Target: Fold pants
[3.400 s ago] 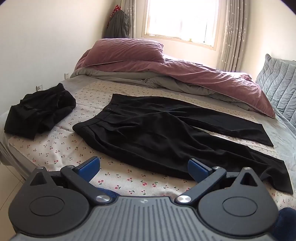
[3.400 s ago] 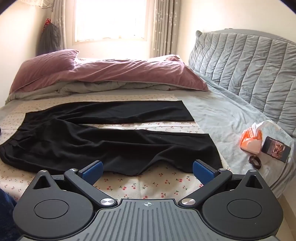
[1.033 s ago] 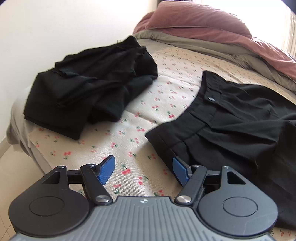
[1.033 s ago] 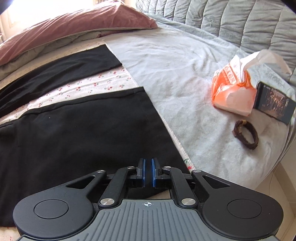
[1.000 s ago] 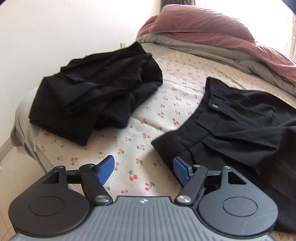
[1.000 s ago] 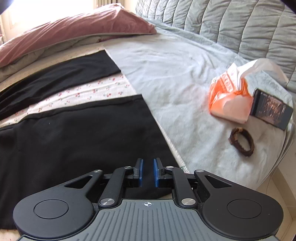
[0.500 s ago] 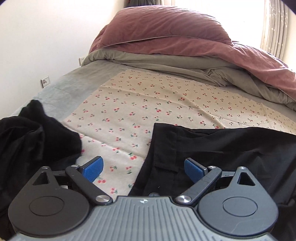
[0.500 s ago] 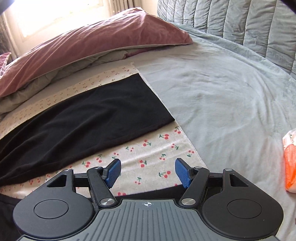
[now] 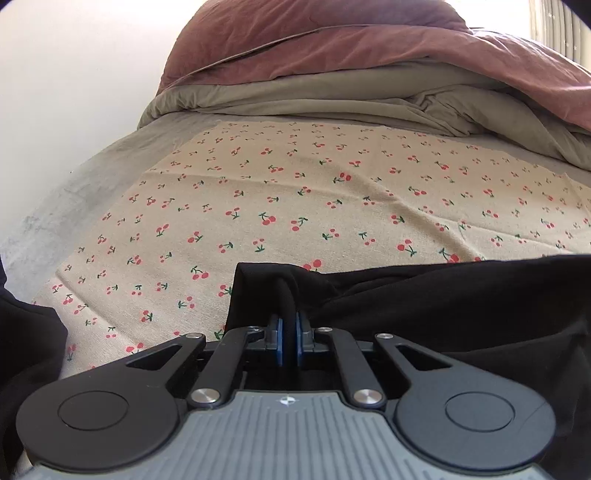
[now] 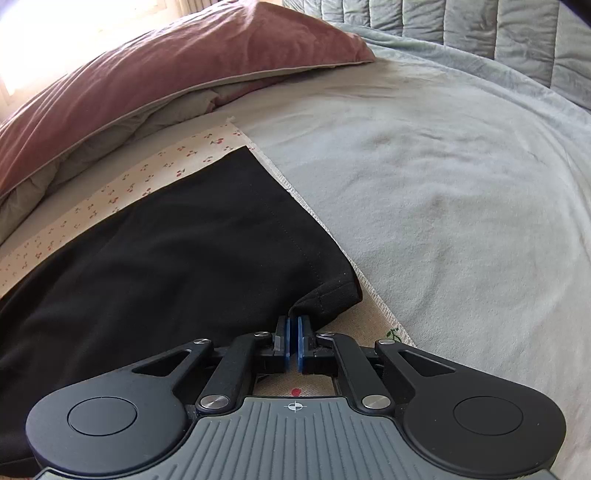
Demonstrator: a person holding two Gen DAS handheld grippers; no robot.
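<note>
Pinching a bunched corner of the black pants point(image 9: 443, 306) with the left hand-held gripper point(image 9: 288, 341), blue pads point(image 9: 277, 343) pressed together on a raised ridge of cloth at the near edge of the garment. Lying across the cherry-print sheet point(image 9: 295, 192) on the bed, with dark fabric running off to the right of that view. Showing a second mass of black cloth point(image 9: 26, 350) at the far left edge, too cropped to tell its shape. Piled beyond the sheet, a mauve duvet point(image 9: 351, 48) over a grey-green layer of bedding point(image 9: 332, 96). Gripping the hem corner of one pant leg point(image 10: 166, 258) with the right hand-held gripper point(image 10: 294, 347), pads nearly closed on a small peak of fabric lifted slightly off the sheet. Spreading flat from that corner toward the upper left, hem edge running close beside the stitched border of the sheet point(image 10: 177, 162). Lying right of that border, a pale grey blanket point(image 10: 443, 184), and behind it a quilted grey headboard point(image 10: 480, 29). Resting above the leg, a mauve pillow point(image 10: 184, 66).
</note>
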